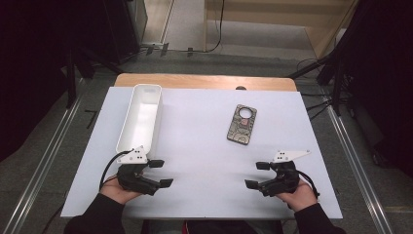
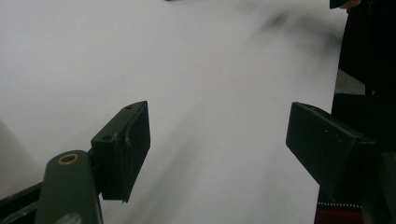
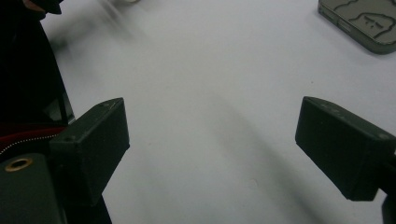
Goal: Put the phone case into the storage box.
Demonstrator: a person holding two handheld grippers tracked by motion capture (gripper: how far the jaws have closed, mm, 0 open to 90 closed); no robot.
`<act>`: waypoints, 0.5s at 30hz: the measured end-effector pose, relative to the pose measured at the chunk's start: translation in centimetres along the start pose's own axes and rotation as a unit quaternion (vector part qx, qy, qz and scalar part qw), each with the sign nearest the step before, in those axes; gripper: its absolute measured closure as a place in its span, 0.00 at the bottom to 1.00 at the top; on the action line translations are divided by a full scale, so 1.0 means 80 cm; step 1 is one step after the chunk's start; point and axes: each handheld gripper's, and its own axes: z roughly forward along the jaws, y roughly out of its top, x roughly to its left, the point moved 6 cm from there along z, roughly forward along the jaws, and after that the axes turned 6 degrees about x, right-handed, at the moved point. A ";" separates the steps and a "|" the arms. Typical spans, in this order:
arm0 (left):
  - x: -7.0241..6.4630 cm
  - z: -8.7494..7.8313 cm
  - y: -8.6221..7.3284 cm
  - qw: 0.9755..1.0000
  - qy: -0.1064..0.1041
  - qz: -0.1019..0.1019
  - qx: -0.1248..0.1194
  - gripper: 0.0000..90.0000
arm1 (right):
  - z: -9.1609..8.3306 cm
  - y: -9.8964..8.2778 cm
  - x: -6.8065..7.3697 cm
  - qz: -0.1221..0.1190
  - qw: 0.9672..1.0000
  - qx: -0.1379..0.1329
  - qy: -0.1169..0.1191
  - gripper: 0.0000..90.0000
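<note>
A: Looks like the very start. Both grippers parked at the near edge of the white sheet point(image 1: 204, 146), nothing picked up yet.

B: Agreed. Left gripper point(image 1: 160, 173) with jaws standing well apart, bare sheet between them. Right gripper point(image 1: 257, 174) likewise wide open and empty; seen along its own jaws point(image 3: 210, 144), again just sheet in the gap.

A: And the phone point(image 1: 242, 124)?

B: Lying flat, back side up, well ahead of the right jaws and a little off to their outer side. In the right gripper view, just its corner point(image 3: 364, 23) past the far tip of one jaw. No contact with either gripper.

A: The white bin point(image 1: 141, 117)?

B: Just beyond the left jaws, long side running away from them, open and apparently empty.

A: So the next move, probably?

B: Most likely a reach with the right gripper out to the phone, then a carry across to the bin. Needs the jaws turned to straddle the phone's narrow width, lowered right to the sheet, since such a thin, flat thing leaves little edge to pinch.

A: Pose of the hands?

B: Both low, resting near the sheet, jaws pointing inward toward each other, roughly level. Forearms in from the near edge, dark sleeves.
</note>
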 end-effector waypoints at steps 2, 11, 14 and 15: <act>-0.001 0.001 0.001 1.000 0.002 0.003 0.000 0.24 | 0.000 0.000 0.000 0.000 1.000 0.000 0.000 0.10; -0.004 0.004 0.011 1.000 0.015 0.009 0.004 0.24 | 0.000 0.000 0.000 0.001 1.000 -0.003 -0.003 0.10; -0.006 0.004 0.015 1.000 0.019 0.011 0.001 0.24 | -0.001 0.000 0.000 0.001 1.000 -0.003 -0.003 0.10; -0.006 0.004 0.018 1.000 0.017 0.011 -0.004 0.24 | -0.001 0.000 -0.001 0.000 1.000 -0.003 -0.004 0.10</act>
